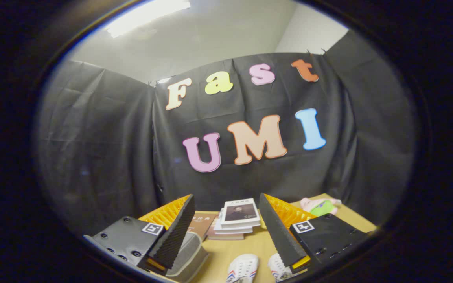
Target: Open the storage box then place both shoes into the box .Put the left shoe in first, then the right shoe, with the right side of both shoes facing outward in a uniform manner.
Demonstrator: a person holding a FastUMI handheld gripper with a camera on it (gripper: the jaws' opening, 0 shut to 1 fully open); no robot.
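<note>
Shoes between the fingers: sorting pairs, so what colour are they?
White shoes, with red and blue striping near the toes, seen in the gripper view between the open fingers.

The counter (246,245) is showing a smooth, matt wood-look top. On it the stacked books (237,220) are presenting glossy paper covers. Nearer than the books, the white shoes (243,269) are looking like smooth leather or synthetic. The hand-held gripper (226,228), fingers wide apart, is showing ribbed, matt pads (177,232). The soft toy (320,205) beside the books is looking plush.
</note>
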